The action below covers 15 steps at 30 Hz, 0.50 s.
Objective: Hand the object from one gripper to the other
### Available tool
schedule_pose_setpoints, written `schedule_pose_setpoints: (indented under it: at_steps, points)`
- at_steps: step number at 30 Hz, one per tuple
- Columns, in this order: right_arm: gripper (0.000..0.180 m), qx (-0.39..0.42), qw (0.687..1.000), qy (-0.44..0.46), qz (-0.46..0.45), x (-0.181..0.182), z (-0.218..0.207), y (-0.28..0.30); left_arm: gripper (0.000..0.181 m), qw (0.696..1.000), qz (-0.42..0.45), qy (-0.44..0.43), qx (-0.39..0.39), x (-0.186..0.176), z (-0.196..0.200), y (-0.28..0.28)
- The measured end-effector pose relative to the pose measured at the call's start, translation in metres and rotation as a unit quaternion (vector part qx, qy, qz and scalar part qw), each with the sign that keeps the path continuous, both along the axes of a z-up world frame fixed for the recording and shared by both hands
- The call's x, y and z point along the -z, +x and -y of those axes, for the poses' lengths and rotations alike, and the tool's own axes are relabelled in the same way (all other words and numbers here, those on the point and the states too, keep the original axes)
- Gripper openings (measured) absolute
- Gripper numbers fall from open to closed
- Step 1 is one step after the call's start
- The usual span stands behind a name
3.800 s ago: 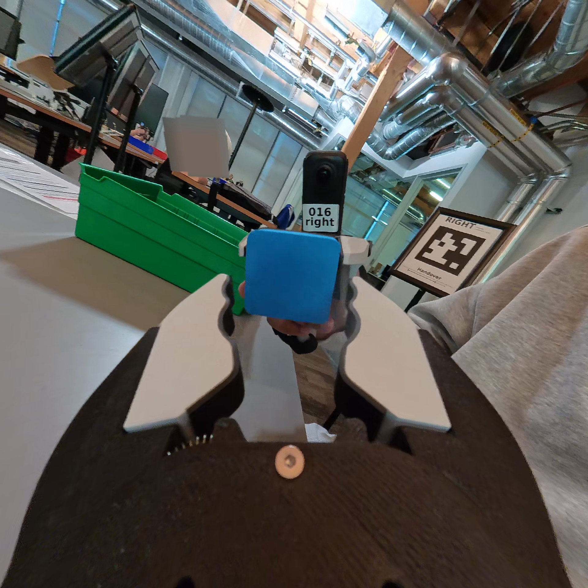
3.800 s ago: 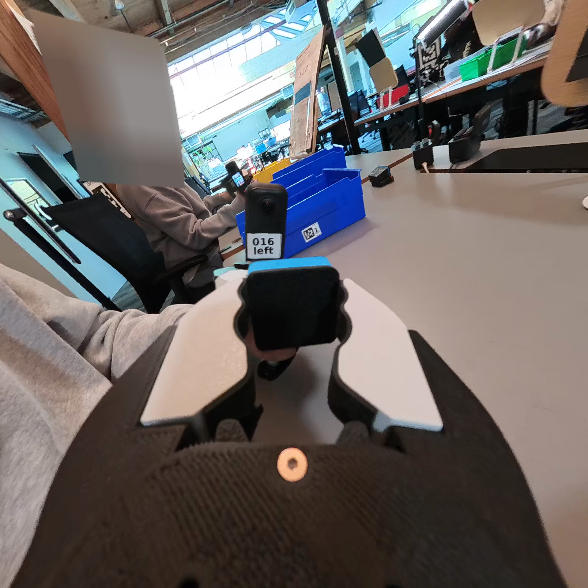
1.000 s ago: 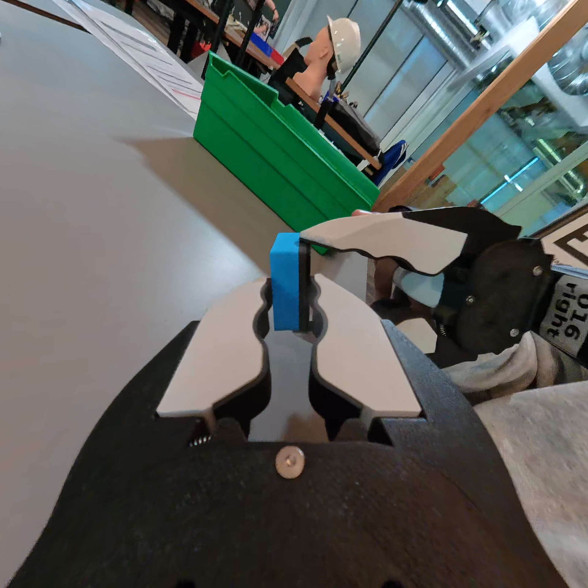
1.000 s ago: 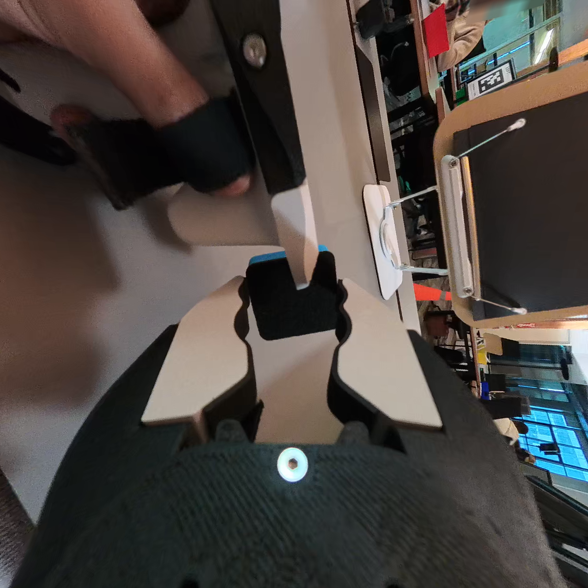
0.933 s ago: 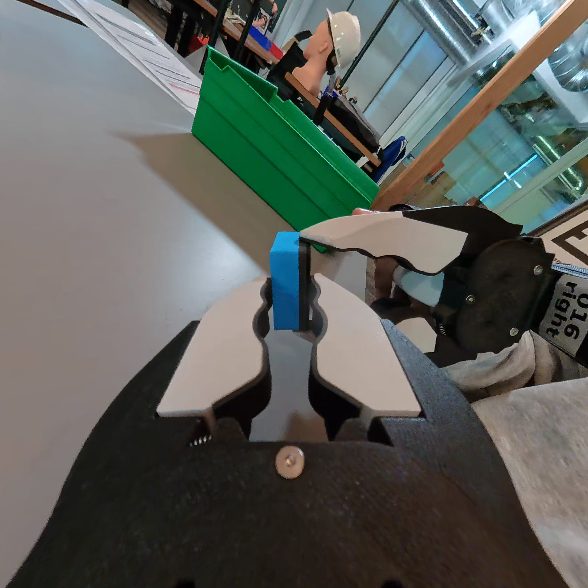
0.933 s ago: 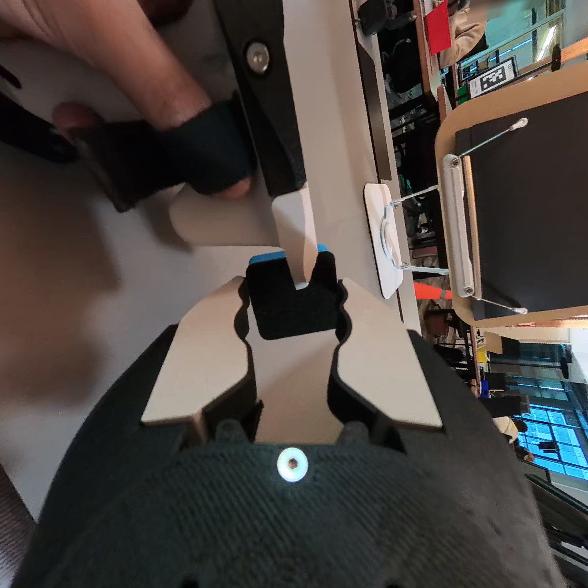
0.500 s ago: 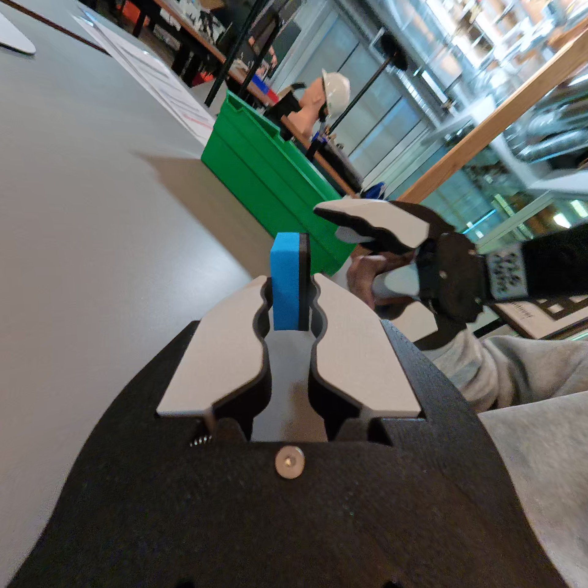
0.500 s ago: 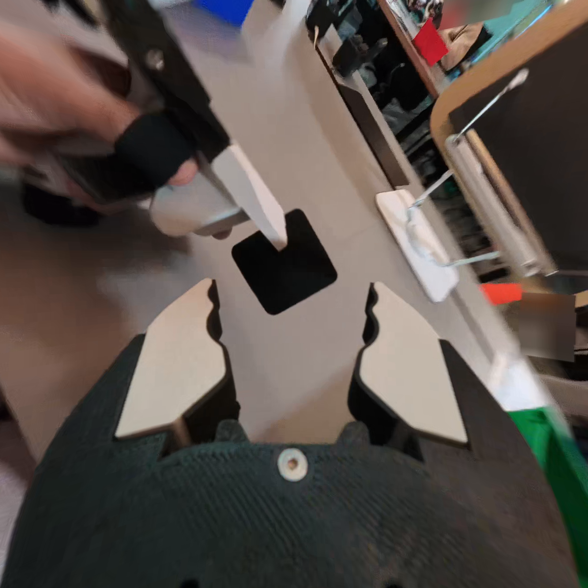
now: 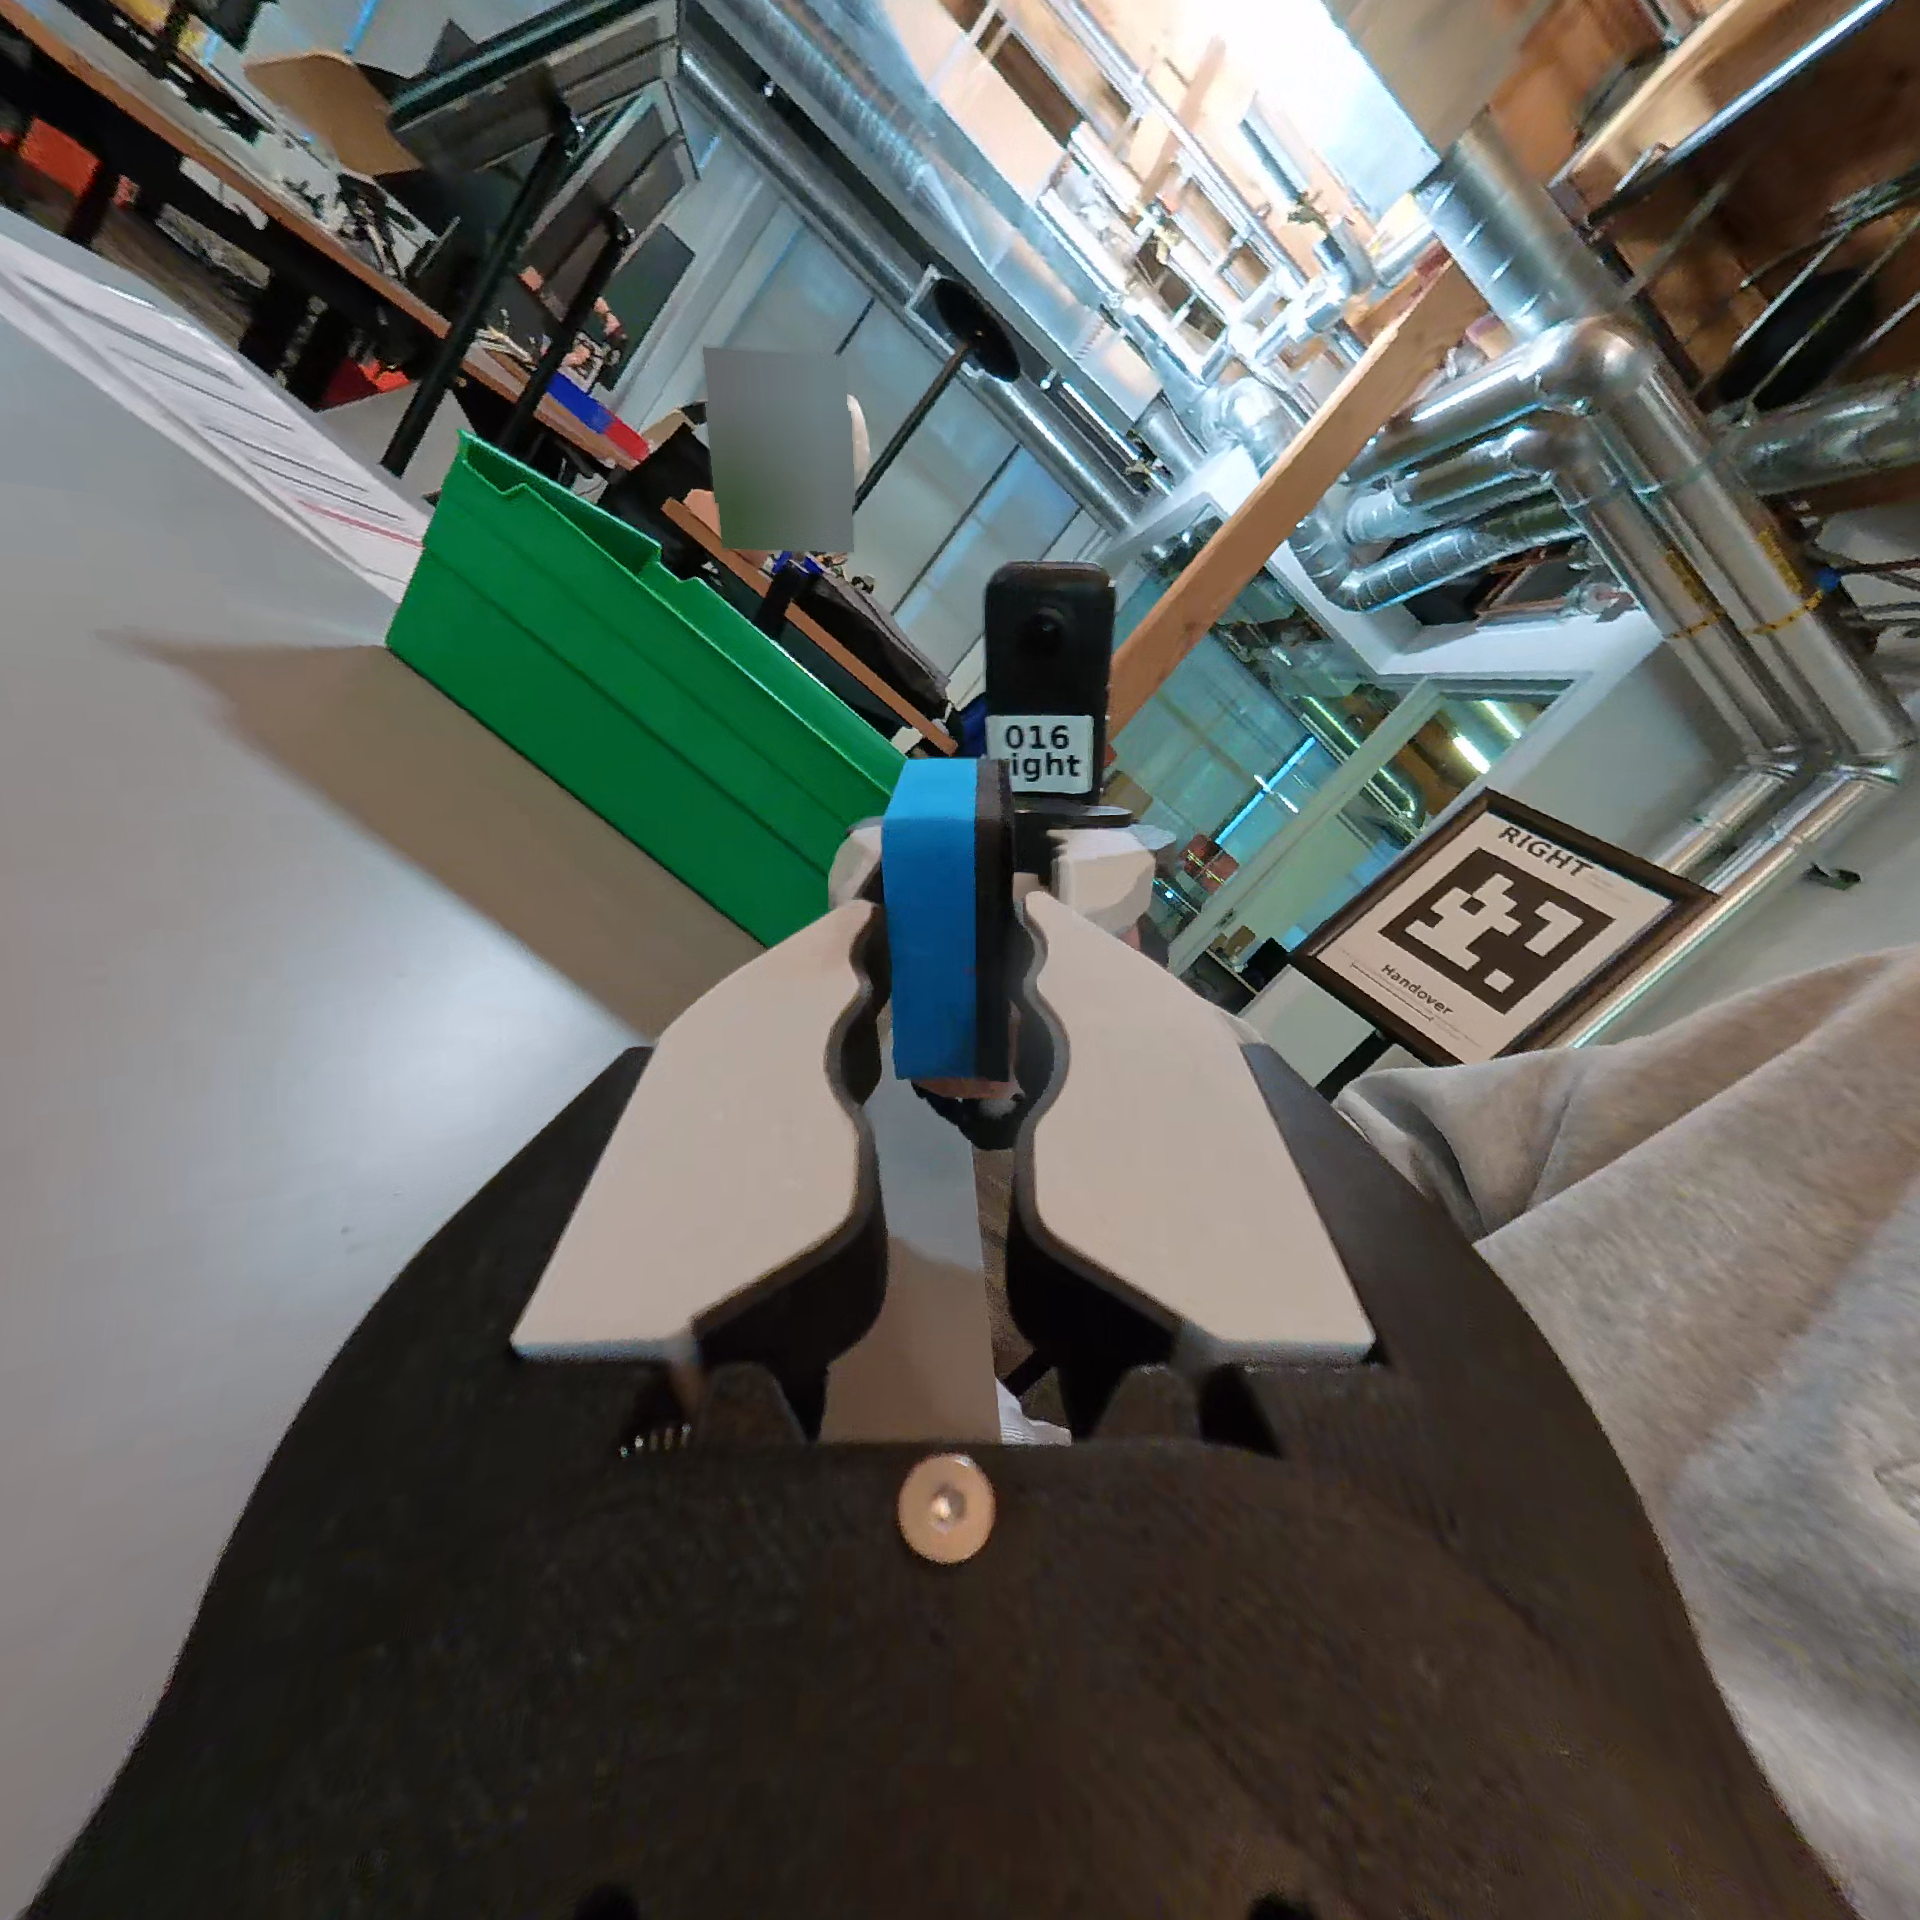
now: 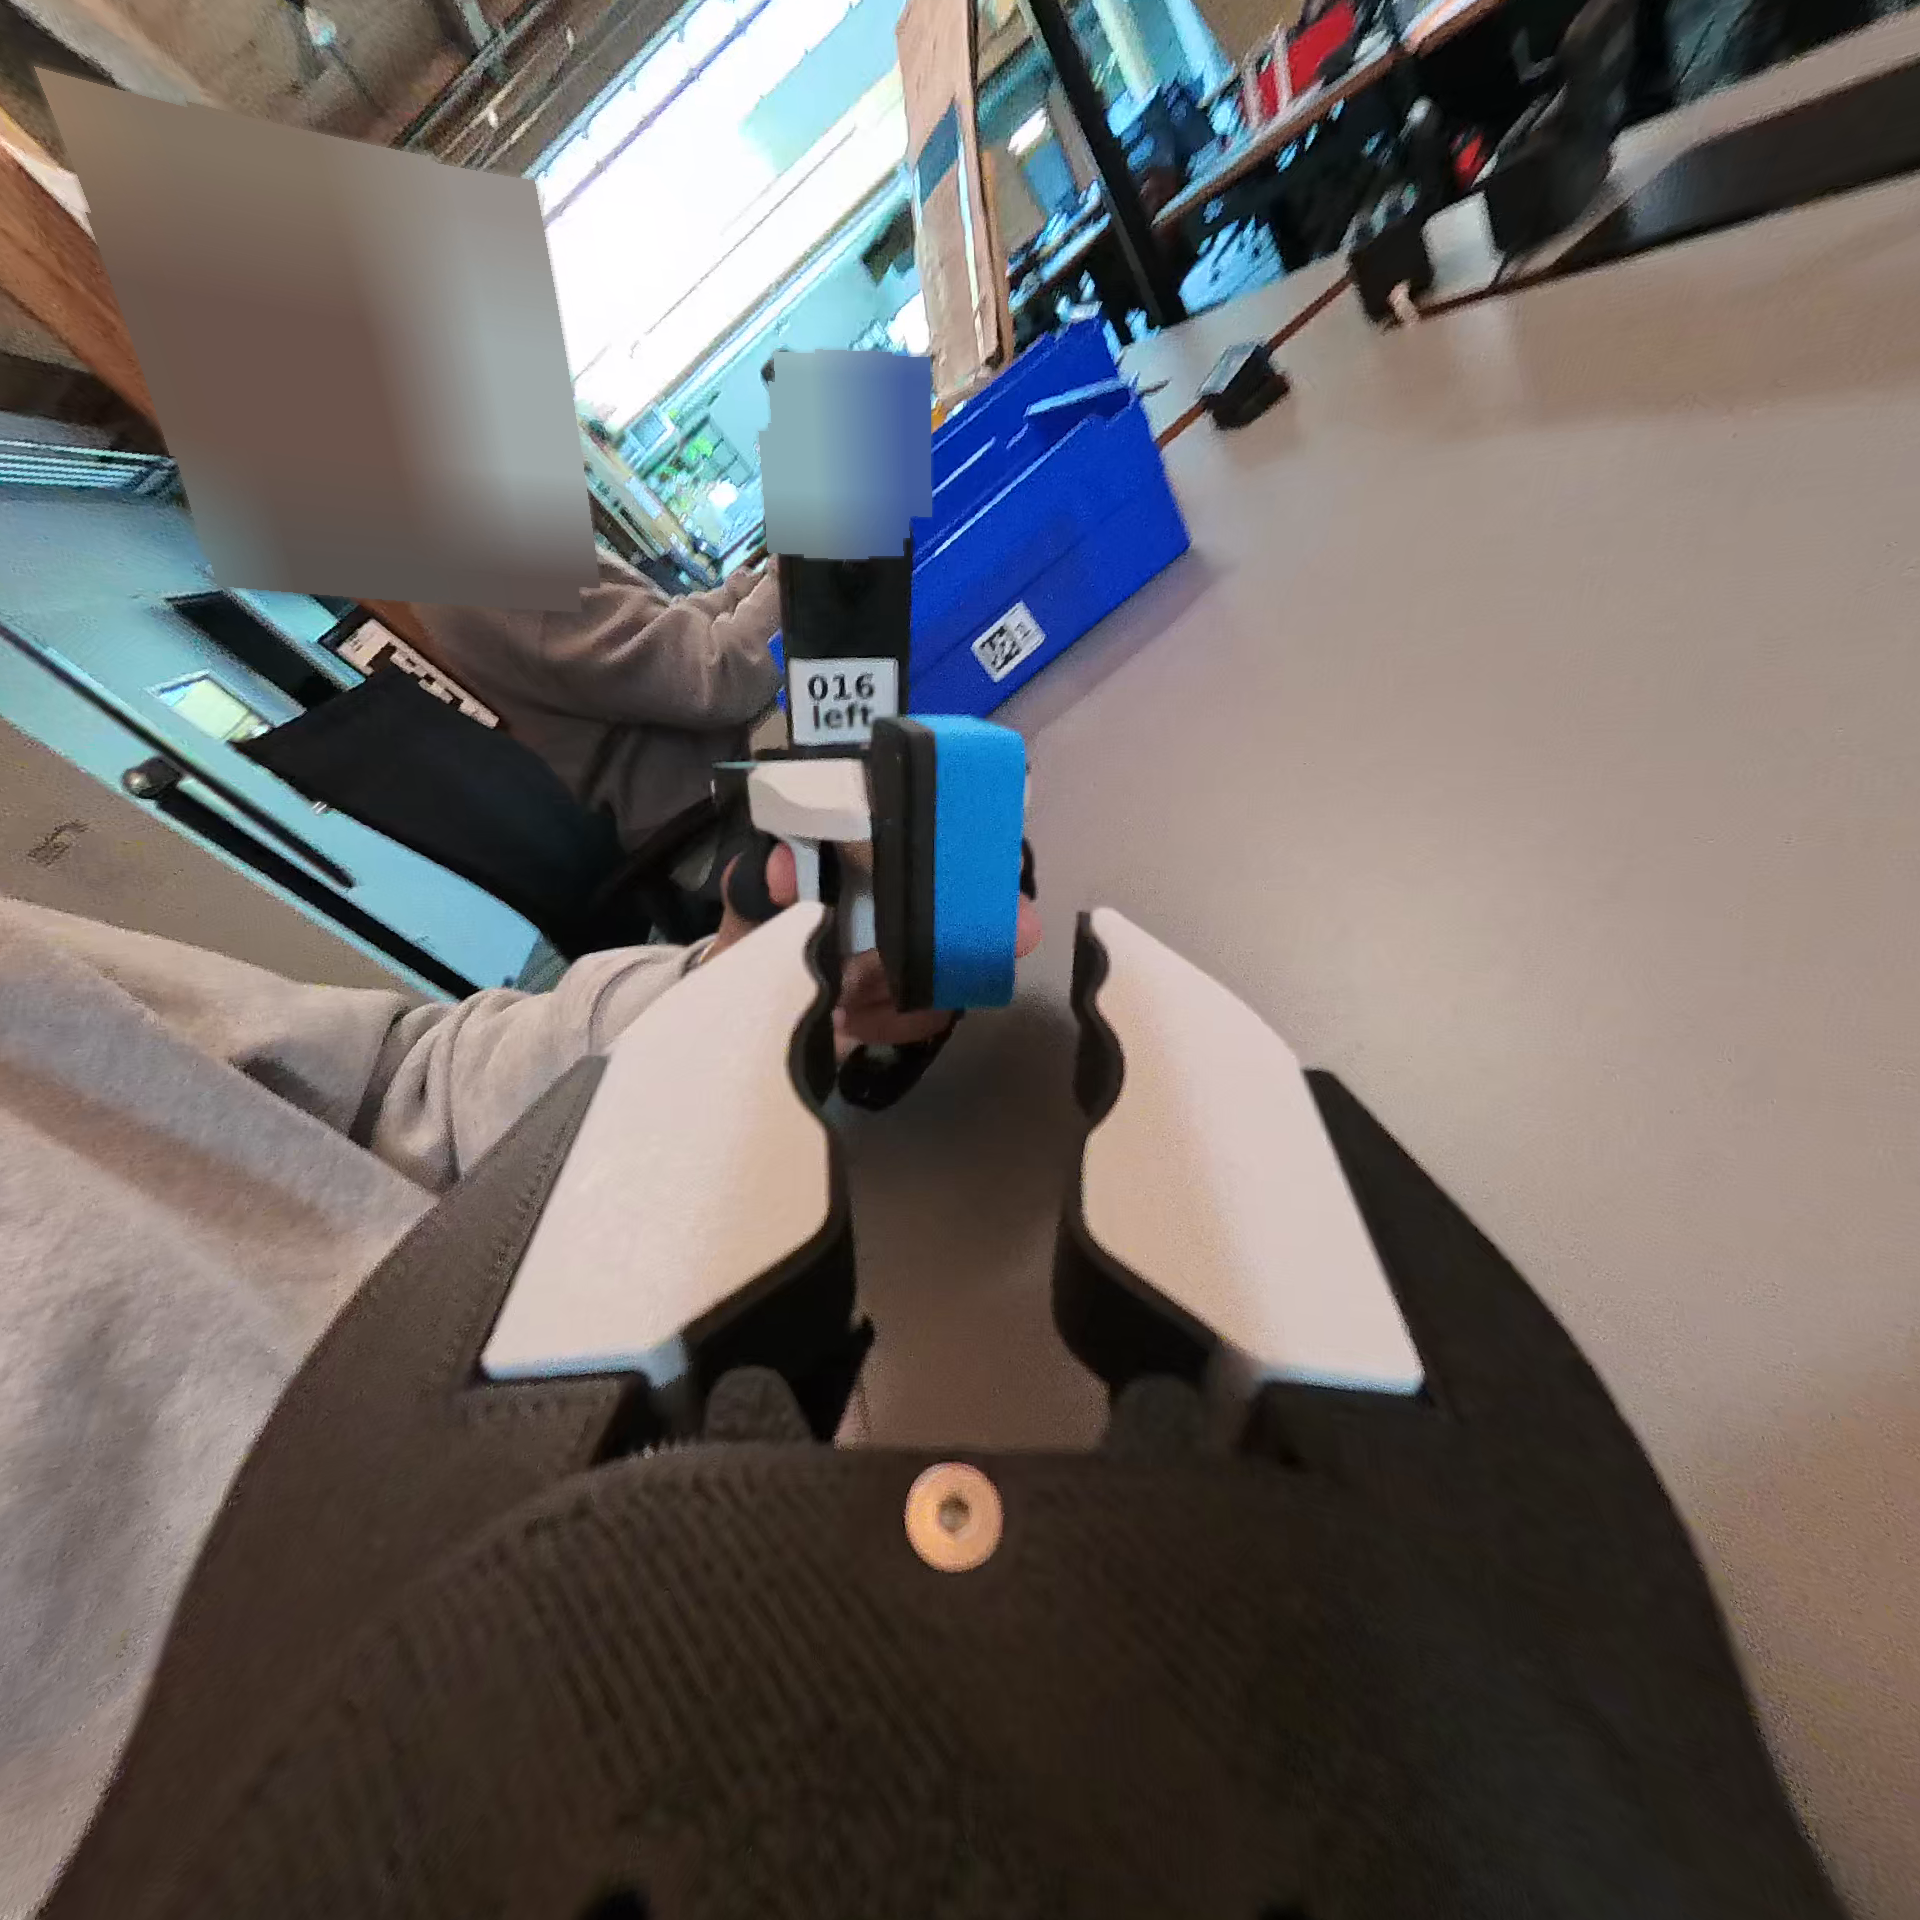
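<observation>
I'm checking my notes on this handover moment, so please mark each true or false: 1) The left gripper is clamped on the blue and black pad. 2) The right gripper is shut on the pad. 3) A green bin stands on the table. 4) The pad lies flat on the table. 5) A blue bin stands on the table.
1) True: the left gripper is shut on the pad.
2) False: the right gripper is open, its fingers apart and touching nothing; the pad sits beyond its tips.
3) True: the green bin stands on the table.
4) False: the pad is held on edge in the air.
5) True: the blue bin stands on the table.
</observation>
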State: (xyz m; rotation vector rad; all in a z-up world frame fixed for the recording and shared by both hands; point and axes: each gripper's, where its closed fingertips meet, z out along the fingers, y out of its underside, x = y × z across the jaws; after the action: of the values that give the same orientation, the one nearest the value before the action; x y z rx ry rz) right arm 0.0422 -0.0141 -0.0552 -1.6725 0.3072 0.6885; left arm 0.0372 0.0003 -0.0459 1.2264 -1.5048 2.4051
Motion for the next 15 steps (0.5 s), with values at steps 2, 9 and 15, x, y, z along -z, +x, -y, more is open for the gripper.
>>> schedule_pose_setpoints:
  at_steps: [2, 9, 15]
  points:
    - [0.037, -0.017, 1.000, -0.007, -0.007, 0.004, -0.003, -0.008, 0.021, 1.000, 0.005, 0.000, 0.010, -0.001, 0.003, -0.002]
    - [0.023, -0.035, 0.999, 0.003, -0.020, -0.001, -0.004, -0.015, 0.022, 1.000, 0.017, -0.007, 0.015, -0.006, 0.006, -0.005]
    - [0.023, -0.013, 1.000, 0.016, 0.008, -0.025, 0.006, -0.006, 0.061, 0.998, 0.030, 0.001, -0.046, -0.008, -0.004, 0.004]
